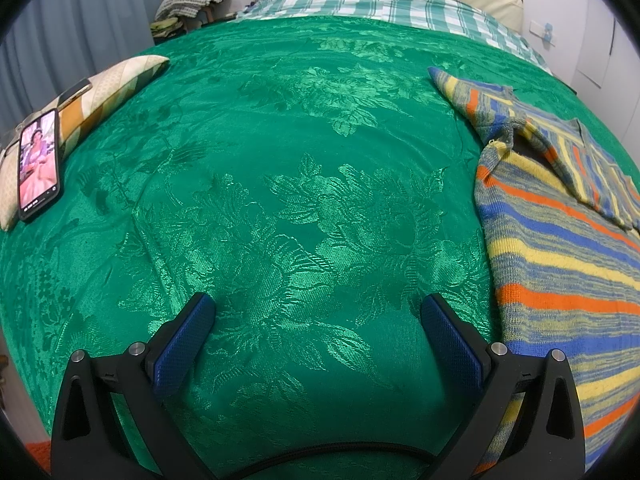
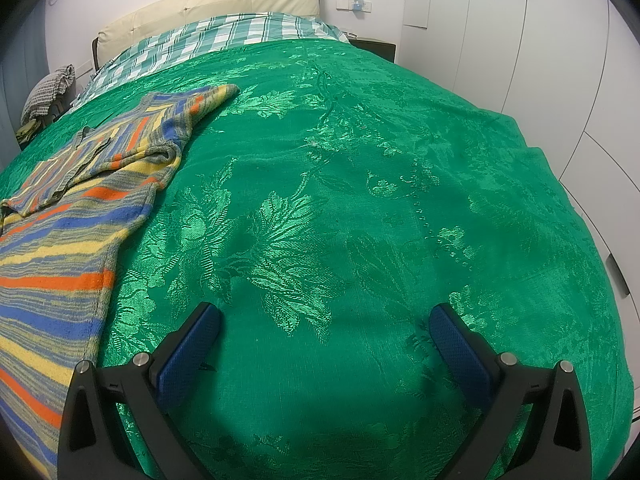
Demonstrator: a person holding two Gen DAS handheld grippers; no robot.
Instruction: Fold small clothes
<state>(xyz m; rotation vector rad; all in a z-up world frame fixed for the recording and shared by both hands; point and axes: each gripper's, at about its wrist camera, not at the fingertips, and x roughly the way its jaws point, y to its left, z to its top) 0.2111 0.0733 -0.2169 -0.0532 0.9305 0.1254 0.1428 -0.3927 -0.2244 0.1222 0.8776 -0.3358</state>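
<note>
A striped knit sweater [image 1: 560,248] in blue, yellow, orange and grey lies flat on the green bedspread [image 1: 304,168], one sleeve folded across its body. In the left wrist view it fills the right side; my left gripper [image 1: 316,304] hovers open over bare bedspread just left of its edge. Seen from the right wrist, the sweater [image 2: 72,216] spreads along the left side, a sleeve pointing to the headboard. My right gripper [image 2: 325,314] is open above the bedspread [image 2: 360,200], to the right of the sweater's hem. Neither gripper holds anything.
A phone [image 1: 38,164] with a lit screen leans on a striped cushion [image 1: 96,96] at the bed's left edge. A checked sheet [image 1: 380,4] and cream headboard [image 2: 208,0] lie at the far end. White wardrobe doors [image 2: 560,60] stand right of the bed.
</note>
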